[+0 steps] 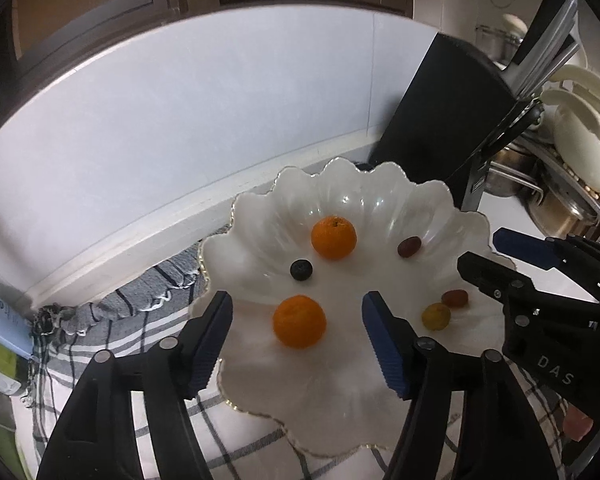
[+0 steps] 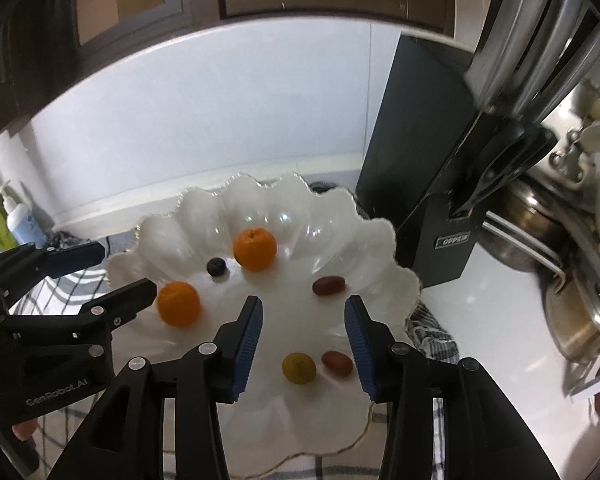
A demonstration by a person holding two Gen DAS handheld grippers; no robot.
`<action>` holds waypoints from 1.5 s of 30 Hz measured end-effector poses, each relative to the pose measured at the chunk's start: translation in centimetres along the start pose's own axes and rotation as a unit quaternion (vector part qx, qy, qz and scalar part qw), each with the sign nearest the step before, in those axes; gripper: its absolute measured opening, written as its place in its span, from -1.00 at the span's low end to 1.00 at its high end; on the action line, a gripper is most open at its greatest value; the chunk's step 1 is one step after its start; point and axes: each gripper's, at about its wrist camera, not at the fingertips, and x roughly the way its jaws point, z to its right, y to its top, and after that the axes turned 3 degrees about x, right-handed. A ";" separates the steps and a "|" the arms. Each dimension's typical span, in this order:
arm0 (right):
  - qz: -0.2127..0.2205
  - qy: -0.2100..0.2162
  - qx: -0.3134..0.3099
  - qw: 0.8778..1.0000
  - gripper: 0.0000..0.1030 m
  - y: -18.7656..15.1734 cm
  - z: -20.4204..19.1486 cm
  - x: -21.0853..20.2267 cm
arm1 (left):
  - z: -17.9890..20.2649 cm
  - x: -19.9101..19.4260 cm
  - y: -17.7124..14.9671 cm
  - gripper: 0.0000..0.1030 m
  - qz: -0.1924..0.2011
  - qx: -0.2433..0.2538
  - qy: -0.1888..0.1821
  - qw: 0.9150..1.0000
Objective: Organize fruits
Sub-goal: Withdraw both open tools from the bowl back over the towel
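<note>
Hovering over the white scalloped glass dish (image 1: 260,216), both grippers, left (image 1: 296,336) and right (image 2: 304,344), have fingers parted and empty; two round oranges (image 1: 299,321), a blueberry and grapes lie inside, and a careless nudge could roll them

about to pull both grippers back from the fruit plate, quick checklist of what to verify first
1. Left gripper let go: ok, jaws open, near orange sits between them untouched.
2. Right gripper empty: ok, open above the yellow fruit.
3. All fruit on the plate: ok, far orange, blueberry, three small ones.
4. Fruit settled, not rolling: cannot tell.
5. Plate flat on the checked cloth: ok.
</note>
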 end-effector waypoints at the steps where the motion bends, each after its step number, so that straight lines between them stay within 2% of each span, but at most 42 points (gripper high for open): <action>1: 0.006 0.000 0.000 1.000 -0.15 0.0 0.0 -0.5 | 0.0 -0.4 -0.1 0.36 0.003 0.001 0.002 1.000; 21: 0.099 0.014 -0.025 0.995 -0.15 -3.0 -2.8 -10.5 | -0.1 -10.1 -3.4 0.45 0.079 0.008 0.019 0.997; 36: 0.126 0.022 -0.034 0.991 -0.15 -6.5 -3.8 -15.0 | 0.3 -14.9 -6.8 0.46 0.094 0.001 0.022 0.995; 45: 0.131 0.035 -0.038 0.990 -0.15 -8.5 -4.7 -16.3 | 0.2 -16.1 -9.1 0.47 0.084 -0.009 0.029 0.996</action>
